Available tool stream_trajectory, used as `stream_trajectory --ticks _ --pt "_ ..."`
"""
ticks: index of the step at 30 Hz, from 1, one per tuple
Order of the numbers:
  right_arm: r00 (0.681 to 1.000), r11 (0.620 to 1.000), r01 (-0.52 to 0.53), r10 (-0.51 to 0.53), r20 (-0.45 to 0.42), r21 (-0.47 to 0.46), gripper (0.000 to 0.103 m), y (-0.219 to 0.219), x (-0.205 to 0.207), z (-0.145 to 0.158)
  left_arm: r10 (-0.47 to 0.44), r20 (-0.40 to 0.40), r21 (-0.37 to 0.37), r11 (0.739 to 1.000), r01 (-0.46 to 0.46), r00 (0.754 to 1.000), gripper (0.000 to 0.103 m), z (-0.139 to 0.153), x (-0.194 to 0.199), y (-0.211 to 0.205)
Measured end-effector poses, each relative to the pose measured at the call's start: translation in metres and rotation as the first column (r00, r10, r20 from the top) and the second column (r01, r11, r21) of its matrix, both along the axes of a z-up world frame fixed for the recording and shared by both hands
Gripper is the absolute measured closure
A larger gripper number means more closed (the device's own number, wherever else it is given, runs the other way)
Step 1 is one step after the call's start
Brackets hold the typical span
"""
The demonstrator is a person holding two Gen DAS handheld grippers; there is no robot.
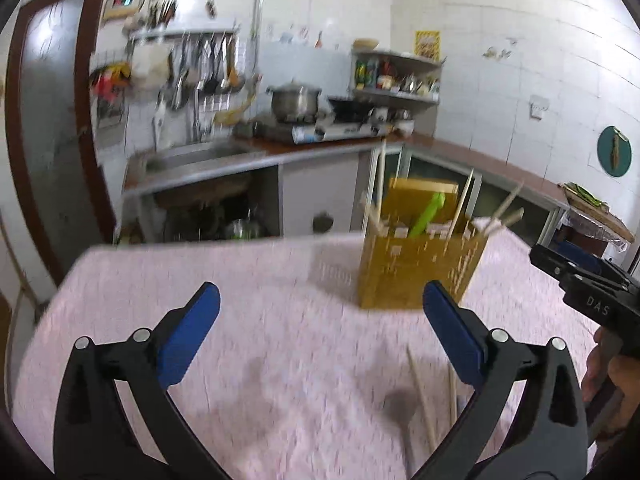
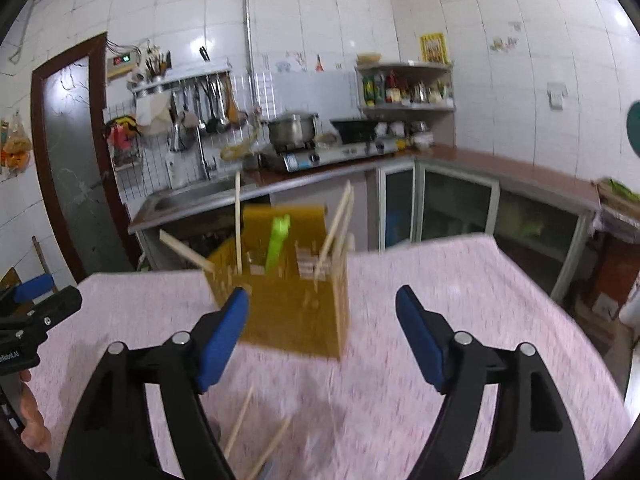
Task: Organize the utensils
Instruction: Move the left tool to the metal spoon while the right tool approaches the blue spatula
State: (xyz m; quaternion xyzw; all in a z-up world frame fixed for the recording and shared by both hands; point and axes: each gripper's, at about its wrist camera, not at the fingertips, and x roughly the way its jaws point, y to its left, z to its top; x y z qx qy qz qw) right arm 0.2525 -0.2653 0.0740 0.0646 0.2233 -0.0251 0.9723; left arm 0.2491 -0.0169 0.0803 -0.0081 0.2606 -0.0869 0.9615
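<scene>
Both grippers, left [image 1: 320, 308] and right [image 2: 322, 312], spread, empty. Loose chopsticks [image 2: 256, 436] lie near, under right jaws' left side, long axis pointing far toward holder [image 2: 288, 304].

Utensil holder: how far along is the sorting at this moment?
Partly done. The yellow holder already has several chopsticks and a green utensil standing in it. Nothing is in hand: left gripper and right gripper are both open. Two loose chopsticks remain on the pink tablecloth.
</scene>
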Motion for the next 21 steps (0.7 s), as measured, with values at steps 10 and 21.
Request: stream_trajectory --ticks 10,21 --pt "0.99 0.999 0.041 -0.042 -0.131 -0.012 0.028 -0.001 -0.025 -0.063 0.028 -0.138 0.028 0.999 -0.025 0.99 0.005 -0.067 -0.016 -0.004" --pt "0.982 0.997 0.051 -0.061 -0.178 -0.056 0.028 0.003 -0.034 -0.093 0.012 -0.168 0.082 0.997 0.002 0.986 0.005 -0.09 -0.017 -0.027"
